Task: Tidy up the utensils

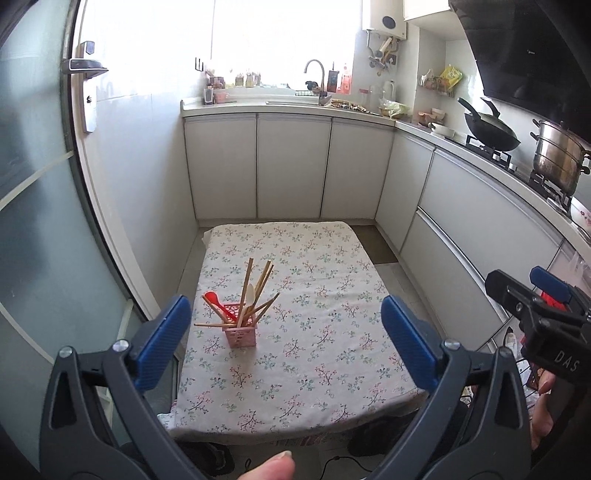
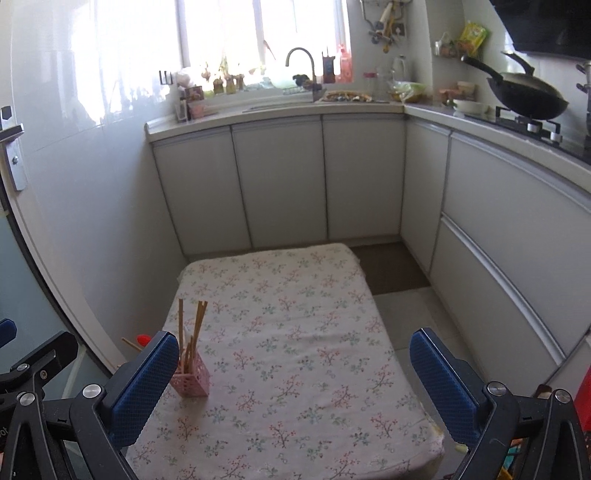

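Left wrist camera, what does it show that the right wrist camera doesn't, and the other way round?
Only the left wrist view shows the steel pot on the stove, the white spoon in the holder, and a thumb tip at the bottom edge. Only the right wrist view shows the window frame clearly. Both show the pink holder with chopsticks and a red spoon on the floral tablecloth, plus the faucet and wok. The left gripper and right gripper are both open and empty.

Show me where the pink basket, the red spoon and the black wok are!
pink basket [image 1: 242,336]: left wrist view, on its front wall.
red spoon [image 1: 211,297]: left wrist view, on its round bowl.
black wok [image 2: 528,99]: right wrist view, on its dark side.
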